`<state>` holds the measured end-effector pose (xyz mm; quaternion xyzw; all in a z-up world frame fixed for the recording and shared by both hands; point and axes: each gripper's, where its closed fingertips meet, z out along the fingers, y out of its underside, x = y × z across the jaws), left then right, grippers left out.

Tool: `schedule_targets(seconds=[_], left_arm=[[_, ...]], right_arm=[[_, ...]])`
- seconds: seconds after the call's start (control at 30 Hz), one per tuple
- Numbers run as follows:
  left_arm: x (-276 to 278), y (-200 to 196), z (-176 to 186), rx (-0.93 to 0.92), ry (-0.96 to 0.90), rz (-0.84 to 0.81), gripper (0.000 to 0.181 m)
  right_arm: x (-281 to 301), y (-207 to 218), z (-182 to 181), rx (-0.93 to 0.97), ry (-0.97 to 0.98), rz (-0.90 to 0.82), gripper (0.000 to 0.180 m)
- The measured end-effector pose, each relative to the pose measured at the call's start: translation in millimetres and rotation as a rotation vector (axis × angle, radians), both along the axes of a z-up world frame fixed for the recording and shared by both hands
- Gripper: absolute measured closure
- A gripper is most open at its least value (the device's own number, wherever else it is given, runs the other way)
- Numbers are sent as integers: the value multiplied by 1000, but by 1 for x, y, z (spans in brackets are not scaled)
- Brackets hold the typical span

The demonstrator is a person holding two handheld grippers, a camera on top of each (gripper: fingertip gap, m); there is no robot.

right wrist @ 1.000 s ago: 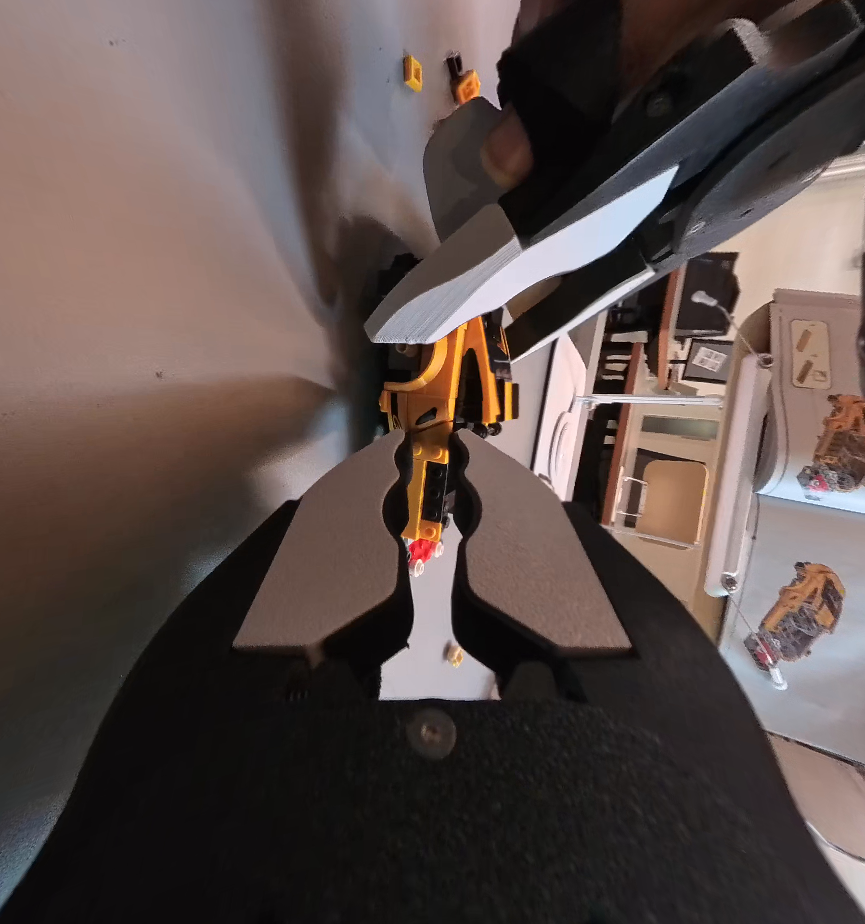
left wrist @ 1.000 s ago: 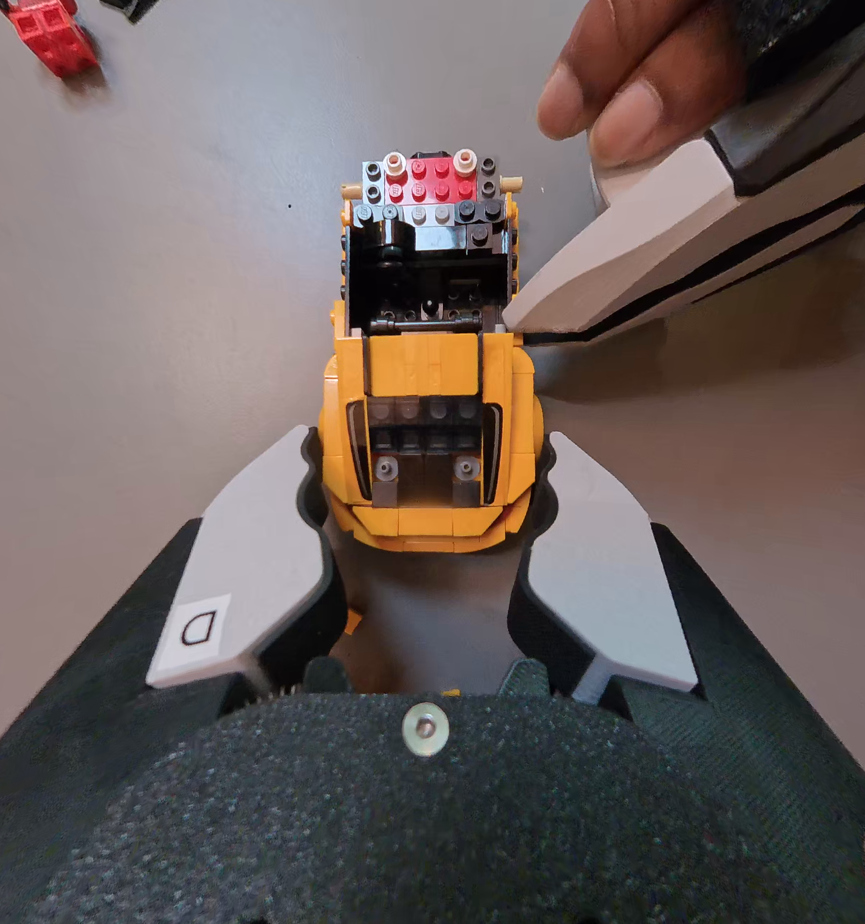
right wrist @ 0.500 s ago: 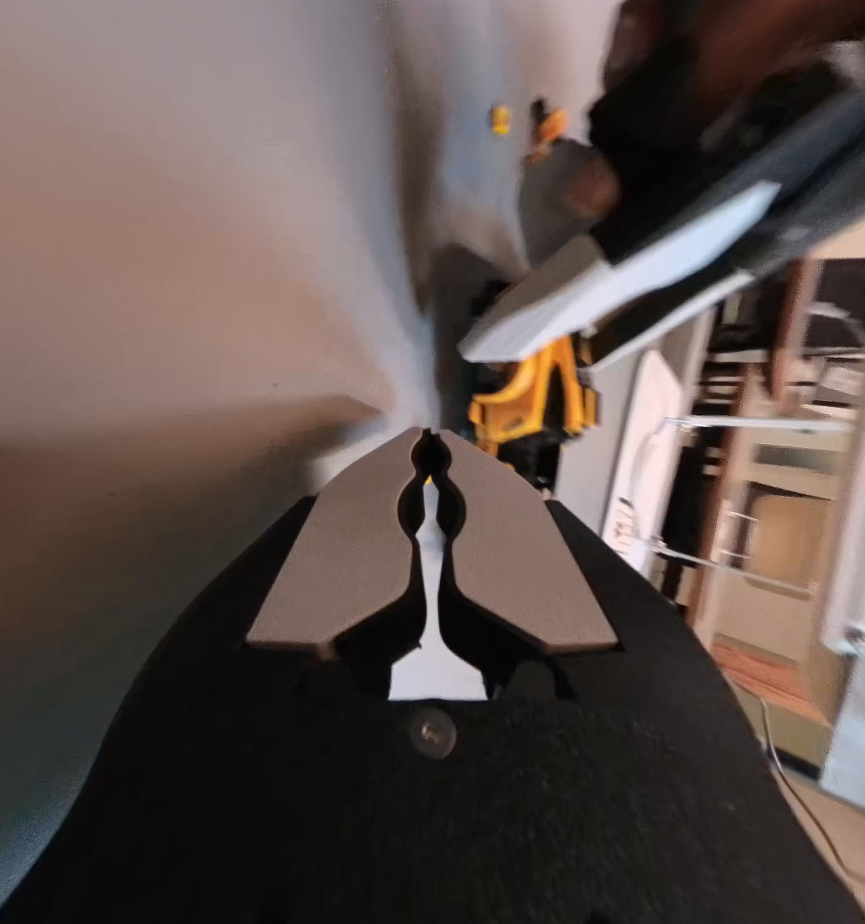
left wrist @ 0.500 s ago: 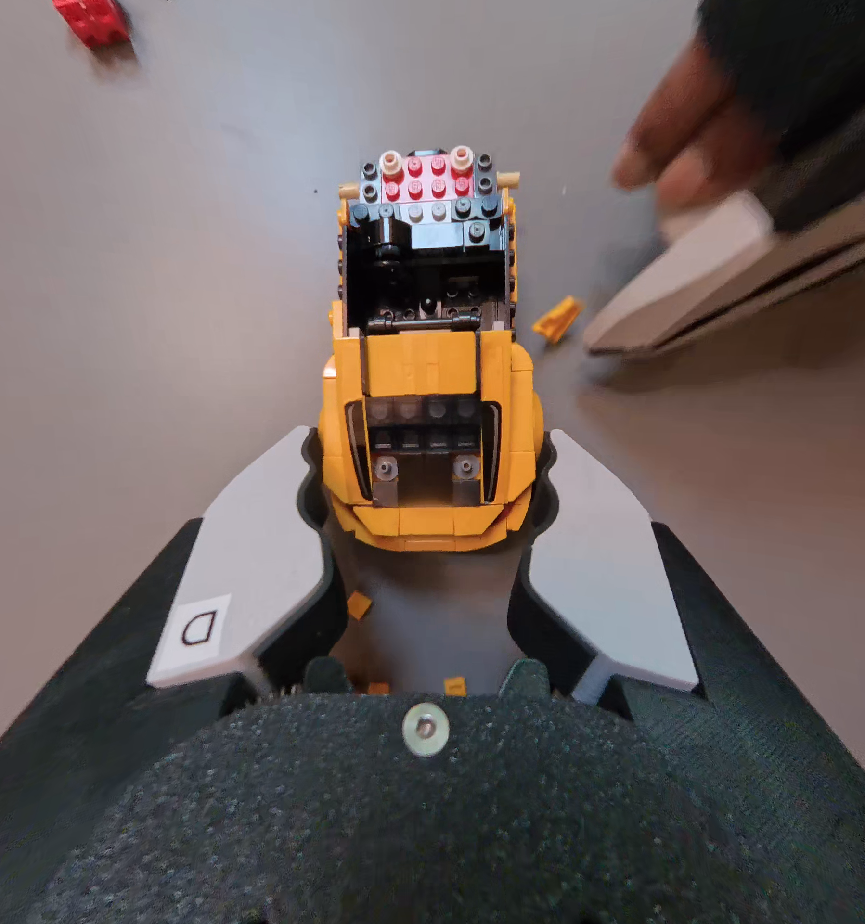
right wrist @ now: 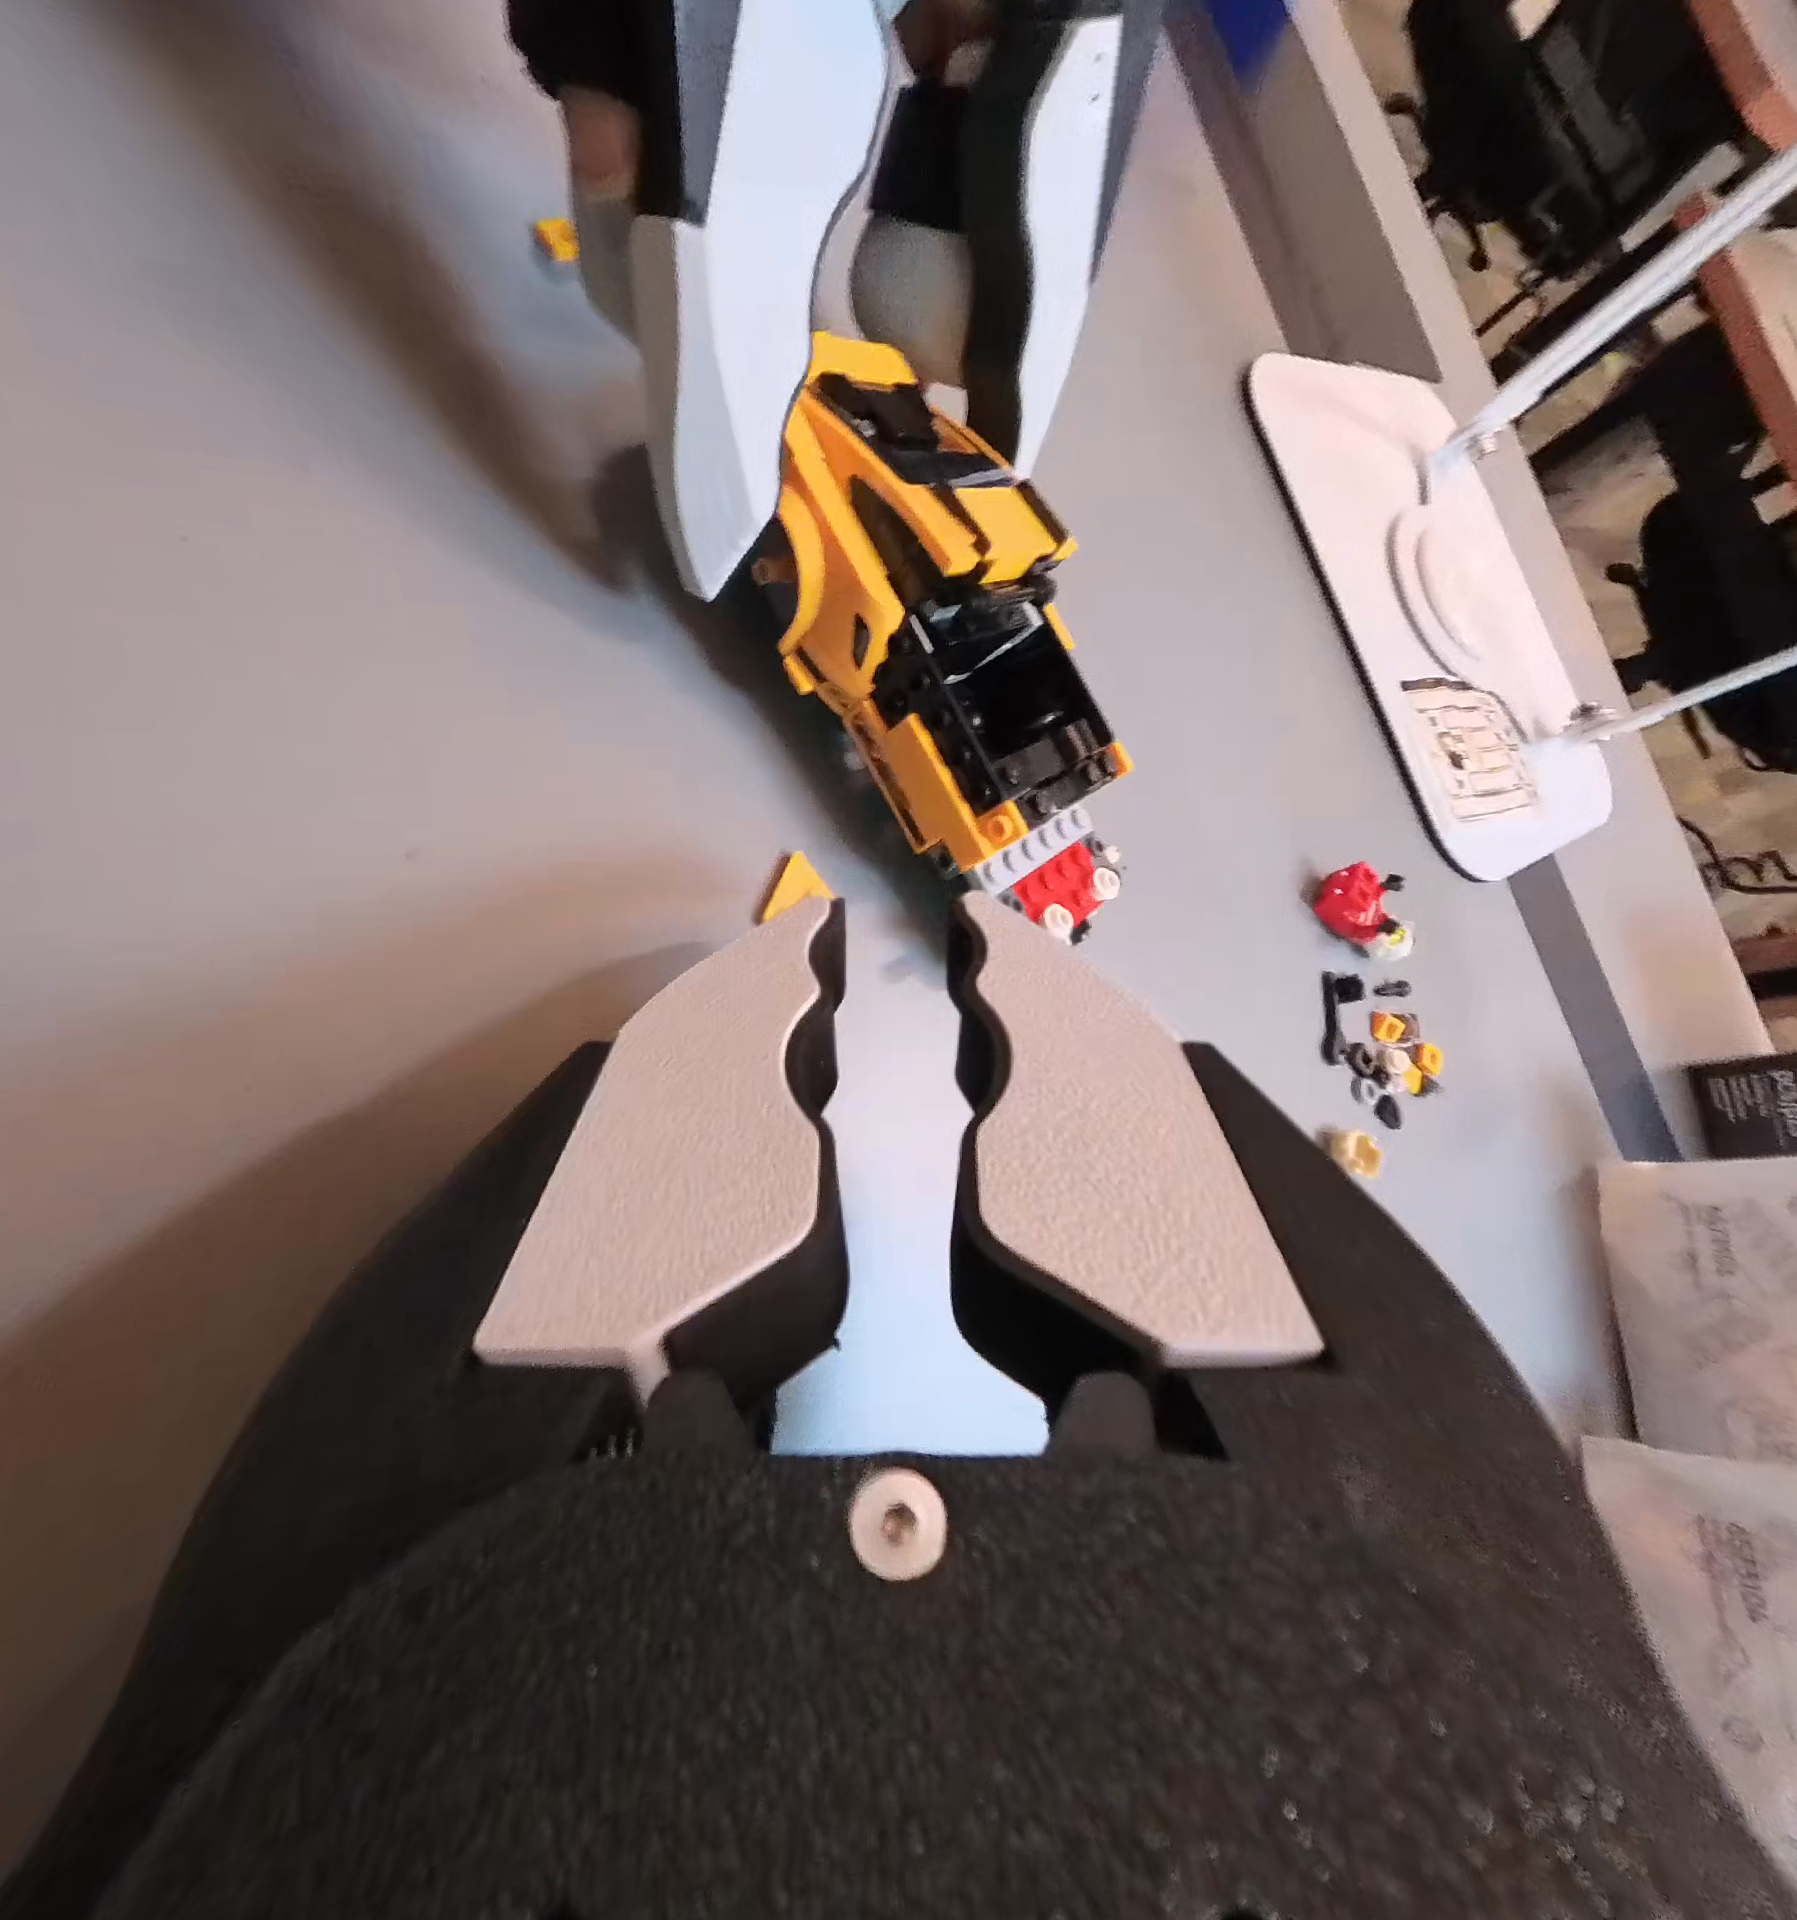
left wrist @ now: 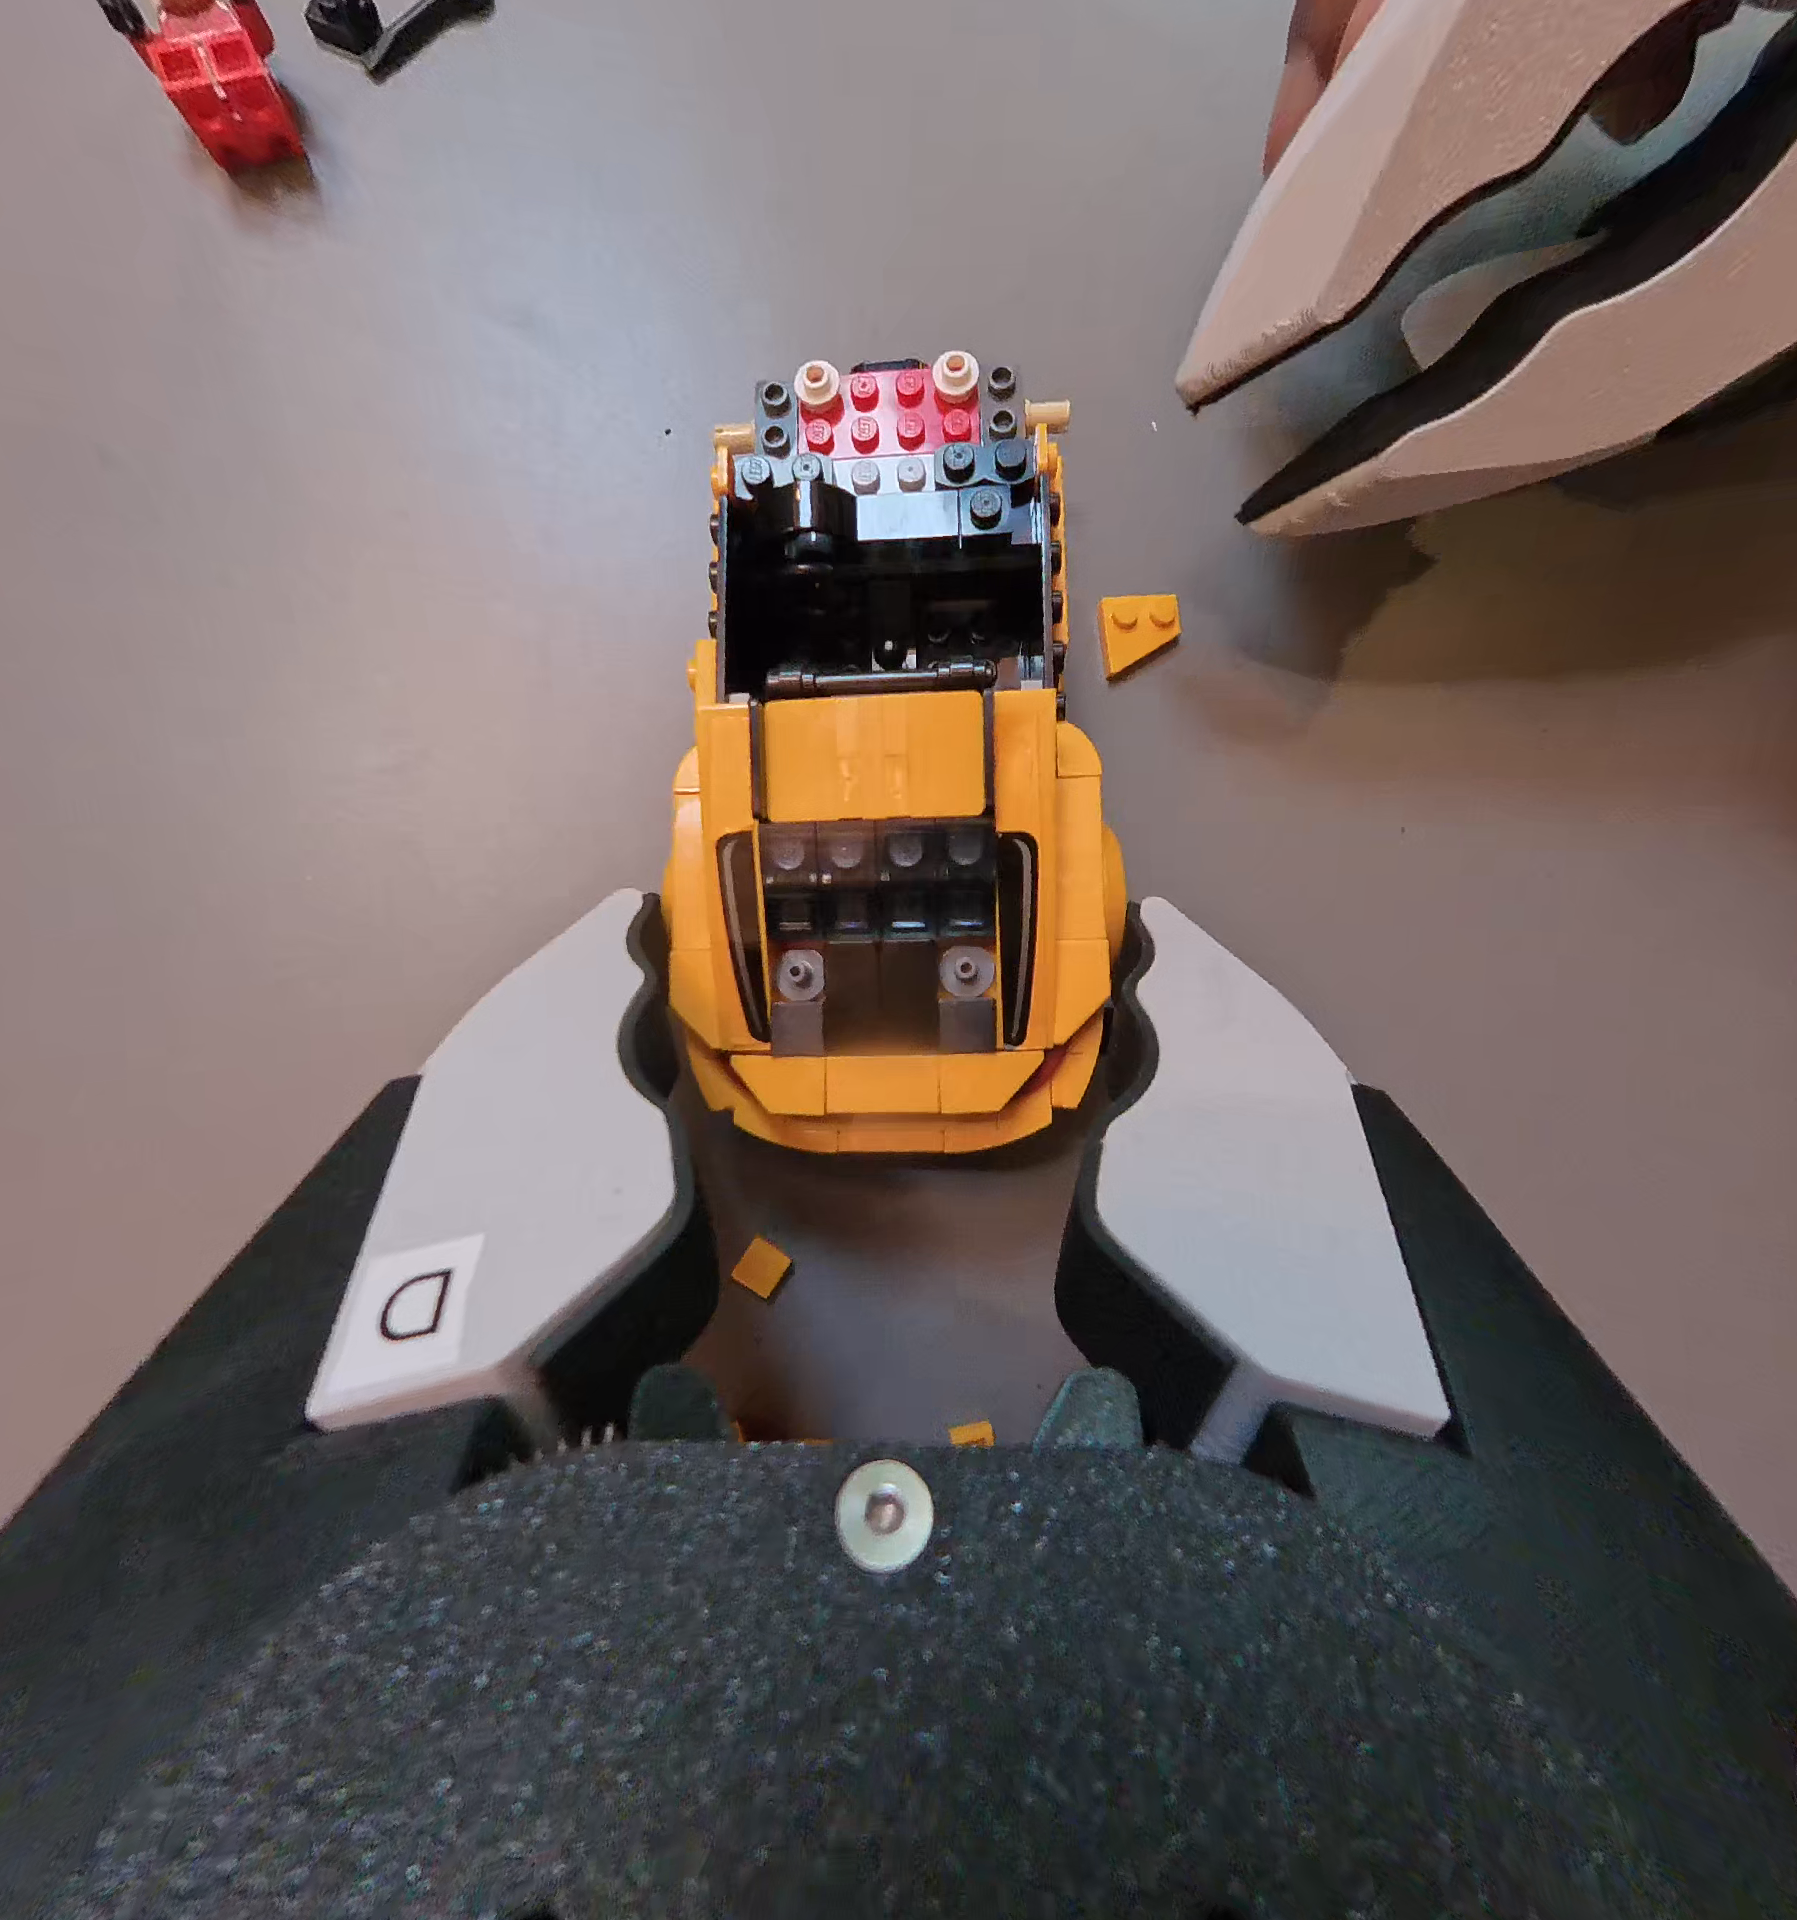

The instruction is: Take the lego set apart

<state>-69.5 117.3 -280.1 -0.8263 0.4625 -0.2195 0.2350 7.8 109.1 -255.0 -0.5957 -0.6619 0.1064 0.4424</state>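
Two views, left wrist first: the left gripper (left wrist: 894,997) is pinching the yellow lego car (left wrist: 889,831) by its nose, fingers (left wrist: 551,1122) pressing on both flanks, the car sitting on the grey desk (left wrist: 354,623).
Loose bits: a yellow wedge plate (left wrist: 1140,634) is lying just beside the car's right side, a small yellow tile (left wrist: 761,1265) is resting between the fingers, a red brick chunk (left wrist: 229,88) is sitting well apart at the far left.
Right gripper (left wrist: 1393,343): hanging above and to the right of the car, empty, fingers slightly apart.

Right wrist view: the right gripper (right wrist: 894,925) is showing a narrow gap and nothing in it; the car (right wrist: 935,644) is lying ahead, its red rear nearest.
Scatter: a pile of small parts (right wrist: 1382,1049) is sitting off to the right near a white lamp base (right wrist: 1393,582).

Risk, slipping: the nose is rounded, so a hard pull at the rear is likely twisting the car out of the grip.
Risk, strays: the wedge plate is lying where the incoming fingers could be knocking it away.
Risk, breakage: prying at the open cabin walls could be snapping off a whole section rather than one piece.
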Motion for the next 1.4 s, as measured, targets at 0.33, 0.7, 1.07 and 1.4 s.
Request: schedule_targets(seconds=[0.33, 0.7, 1.07, 1.4], left_arm=[[9, -6, 8, -153, -156, 166, 99], [11, -7, 8, -165, -176, 197, 99], [3, 1, 8, -188, -176, 281, 99], [4, 0, 9, -199, -198, 269, 99]], right_arm=[[-17, 18, 11, -329, 244, -273, 150], [-16, 27, 3, -428, 277, -317, 163], [-14, 23, 10, -287, 264, -302, 177], [-16, 22, 14, -325, 310, -278, 177]])
